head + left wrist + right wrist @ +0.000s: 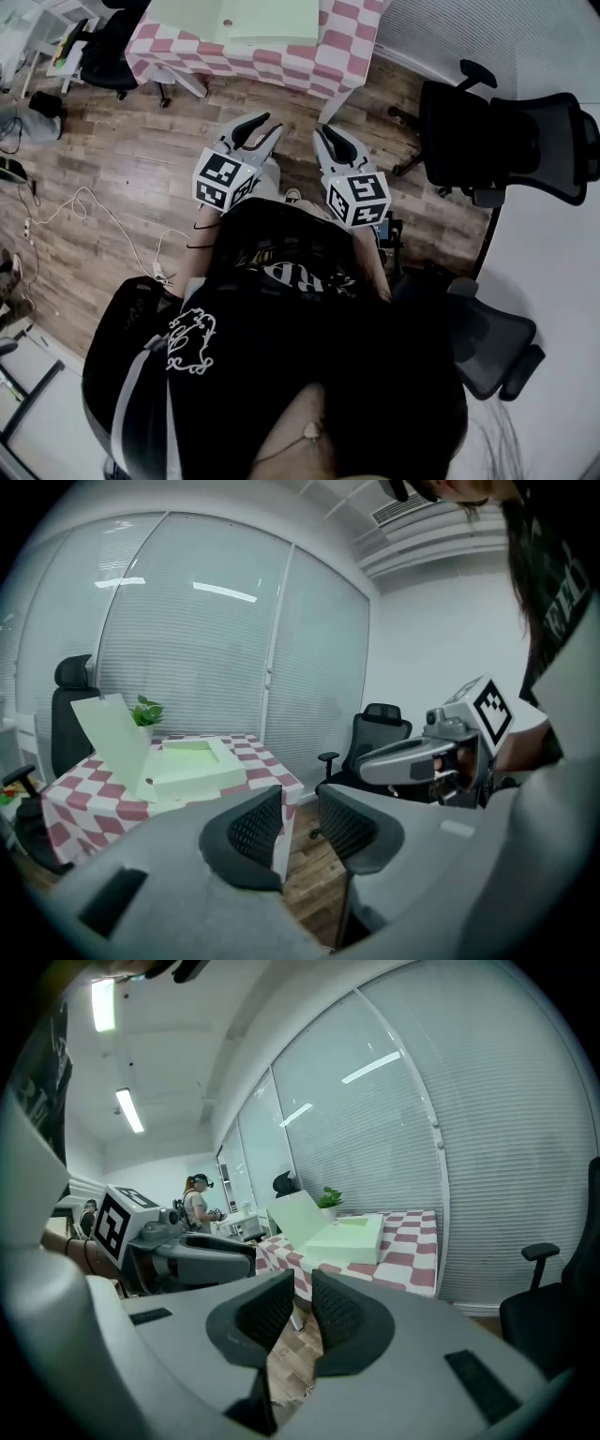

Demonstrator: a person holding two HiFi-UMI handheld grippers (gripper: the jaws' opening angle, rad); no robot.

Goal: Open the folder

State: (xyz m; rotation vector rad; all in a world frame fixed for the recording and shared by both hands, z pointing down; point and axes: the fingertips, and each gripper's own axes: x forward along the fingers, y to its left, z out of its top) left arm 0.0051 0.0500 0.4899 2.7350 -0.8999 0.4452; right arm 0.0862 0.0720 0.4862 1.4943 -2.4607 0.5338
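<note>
The pale green folder point(248, 21) lies on the pink-and-white checkered table point(347, 52), far ahead of both grippers. In the left gripper view the folder point(183, 766) has its lid raised at the left. It shows the same way in the right gripper view point(347, 1237). My left gripper point(261, 127) hangs over the wooden floor near my body, jaws a little apart and empty point(300, 808). My right gripper point(333, 139) is beside it, also empty, with only a narrow slit between its jaws point(303, 1283). Neither touches the folder.
A black office chair point(506, 141) stands to the right and another point(487, 347) close behind it. A third chair point(112, 52) is at the table's left end. Cables point(84, 211) trail on the floor. A potted plant point(145, 710) is behind the folder. A person point(197, 1204) stands far off.
</note>
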